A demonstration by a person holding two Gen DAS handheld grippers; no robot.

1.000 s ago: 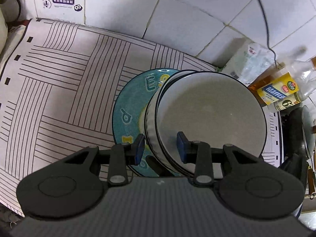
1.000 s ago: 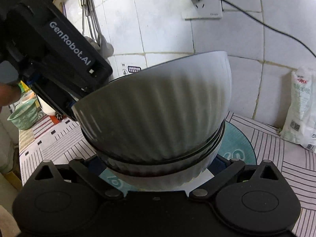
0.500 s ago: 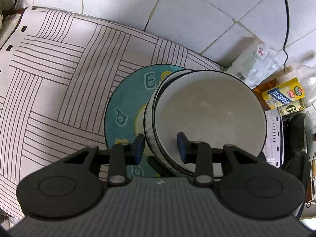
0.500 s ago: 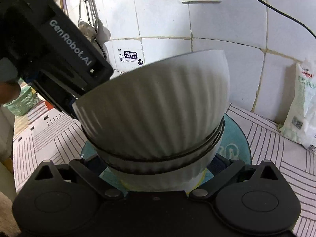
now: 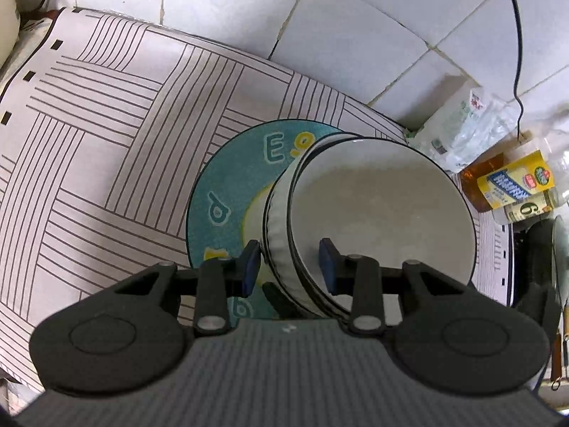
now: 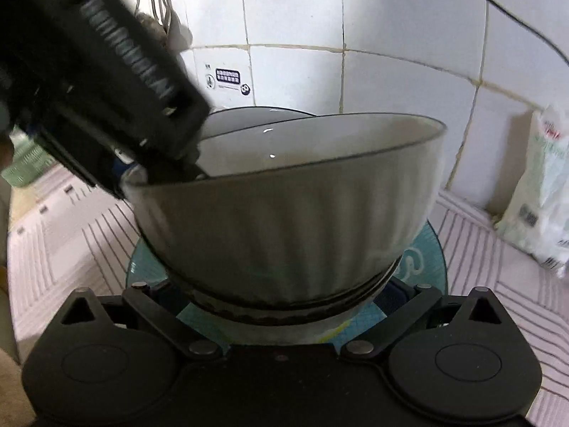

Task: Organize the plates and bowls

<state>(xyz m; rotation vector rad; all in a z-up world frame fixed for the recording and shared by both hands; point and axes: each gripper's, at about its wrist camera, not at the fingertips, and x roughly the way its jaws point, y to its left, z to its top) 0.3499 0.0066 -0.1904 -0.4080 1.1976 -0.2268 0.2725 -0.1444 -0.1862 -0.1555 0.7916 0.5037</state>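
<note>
A stack of white ribbed bowls with dark rims (image 5: 377,210) (image 6: 284,227) sits over a teal plate with letters (image 5: 227,185) (image 6: 426,259) on the striped mat. My left gripper (image 5: 290,265) straddles the near rim of the stack, one blue pad outside and one inside, with a gap to the outer wall. It shows as a black body (image 6: 106,89) at the bowls' left rim in the right wrist view. My right gripper (image 6: 281,295) is wide open around the base of the stack, its fingertips hidden behind the bowls.
White tiled wall (image 5: 355,35) runs behind the striped mat (image 5: 106,124). A white bag (image 5: 462,124) (image 6: 540,195), an oil bottle with yellow label (image 5: 512,185) and a dark pan (image 5: 544,249) stand to the right. Utensils (image 6: 156,3) hang at upper left; a green basket (image 6: 21,167) stands left.
The bowl stack has come down from a tilted pose to sit level on the teal plate. Both grippers lowered with it. The left jaws have opened slightly.
</note>
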